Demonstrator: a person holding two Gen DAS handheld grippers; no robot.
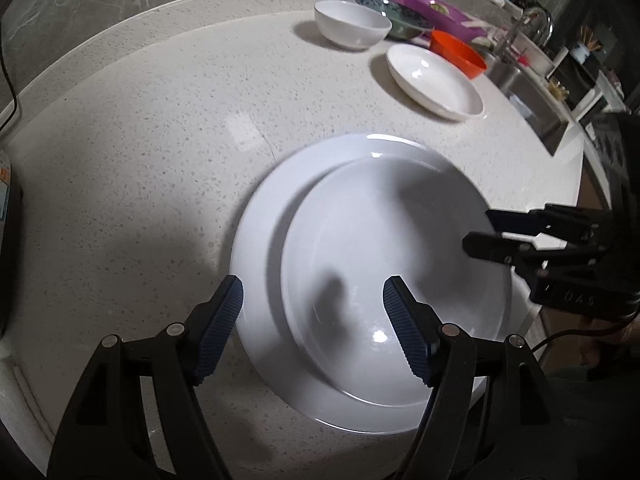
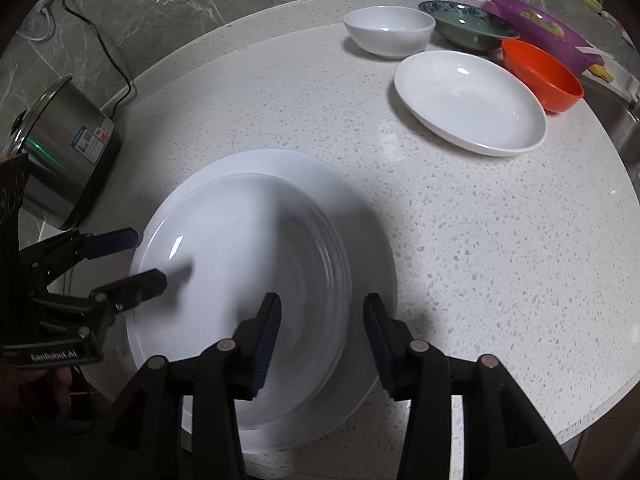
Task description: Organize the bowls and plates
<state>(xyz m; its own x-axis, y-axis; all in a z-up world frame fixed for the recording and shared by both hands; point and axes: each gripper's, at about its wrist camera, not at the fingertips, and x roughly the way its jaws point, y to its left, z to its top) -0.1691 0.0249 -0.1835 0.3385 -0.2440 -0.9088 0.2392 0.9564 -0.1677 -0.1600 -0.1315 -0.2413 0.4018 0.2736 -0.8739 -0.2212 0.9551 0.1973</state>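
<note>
Two stacked white plates (image 1: 260, 240), five other dishes (image 2: 468, 100); left gripper (image 1: 312, 320), right gripper (image 2: 322, 340), fingers spread, empty

A broad stretch of the speckled white stone countertop (image 2: 460, 240) is lying bare between the stacked white plates (image 2: 248, 264) near the front edge and the far cluster — a shallow white dish (image 2: 470, 100), a round white bowl (image 2: 388, 30), an orange plastic bowl (image 2: 540, 76) and a green ceramic bowl (image 2: 468, 28) crowding the back right. A steel cooker (image 2: 64, 152) is blocking the left side, its black cord (image 2: 104, 44) trailing behind — and a steel sink (image 1: 532, 100) is bounding the right
</note>
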